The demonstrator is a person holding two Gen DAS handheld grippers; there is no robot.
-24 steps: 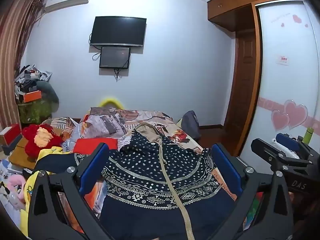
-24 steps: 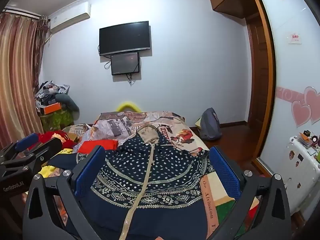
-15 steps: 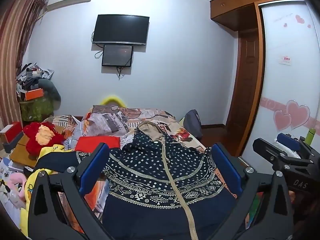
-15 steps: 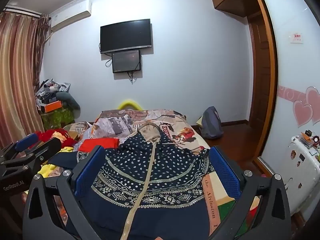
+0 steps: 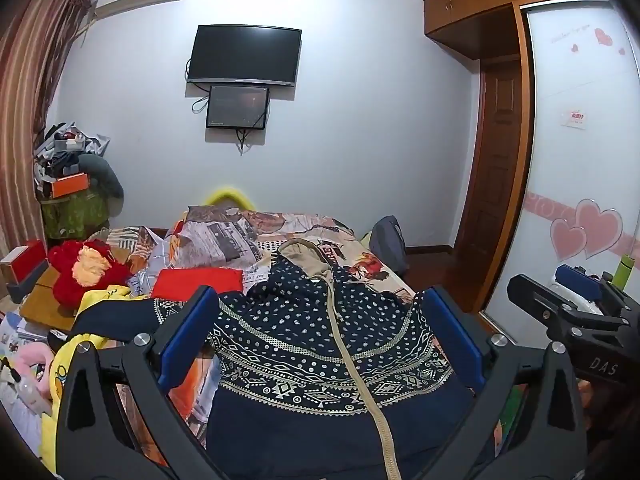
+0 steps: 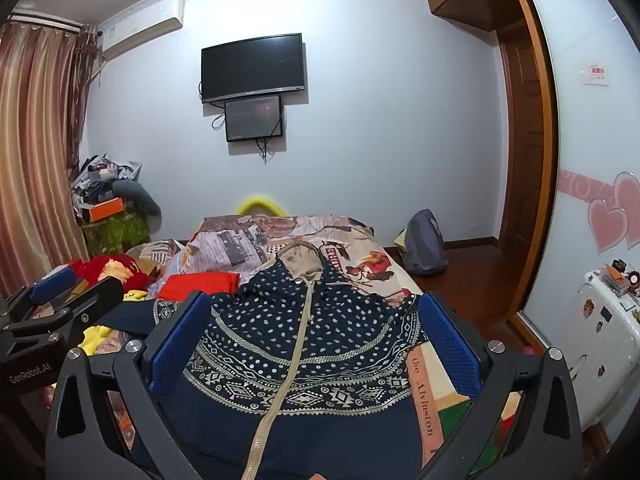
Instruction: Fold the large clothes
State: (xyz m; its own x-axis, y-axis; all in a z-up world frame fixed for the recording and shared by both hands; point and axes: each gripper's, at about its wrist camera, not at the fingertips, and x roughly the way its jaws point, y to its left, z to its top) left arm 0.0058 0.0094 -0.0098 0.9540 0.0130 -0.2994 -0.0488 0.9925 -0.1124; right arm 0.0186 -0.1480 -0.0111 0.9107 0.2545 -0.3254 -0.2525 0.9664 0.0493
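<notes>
A navy zip-up hoodie (image 5: pixel 320 344) with white dots, beige patterned bands and a beige-lined hood lies spread face up on the bed, its hood toward the far wall. It shows again as the hoodie (image 6: pixel 304 344) in the right wrist view. My left gripper (image 5: pixel 320 332) hovers above its chest, open wide, nothing between the blue pads. My right gripper (image 6: pixel 316 332) hangs likewise over the garment, open and empty. Each gripper also shows in the other's view: the right gripper (image 5: pixel 576 312) at the right edge, the left gripper (image 6: pixel 60 296) at the left edge.
A red folded cloth (image 5: pixel 198 282) and yellow and red plush toys (image 5: pixel 84 268) crowd the bed's left side. The printed bedspread (image 6: pixel 360 256) lies under the hoodie. A grey backpack (image 6: pixel 424 244) sits on the floor at right, a white suitcase (image 6: pixel 600 344) by the wardrobe.
Both views have tilted down slightly, so the TV and wall sit a little higher in frame. The hoodie has not moved and both grippers stay open.
</notes>
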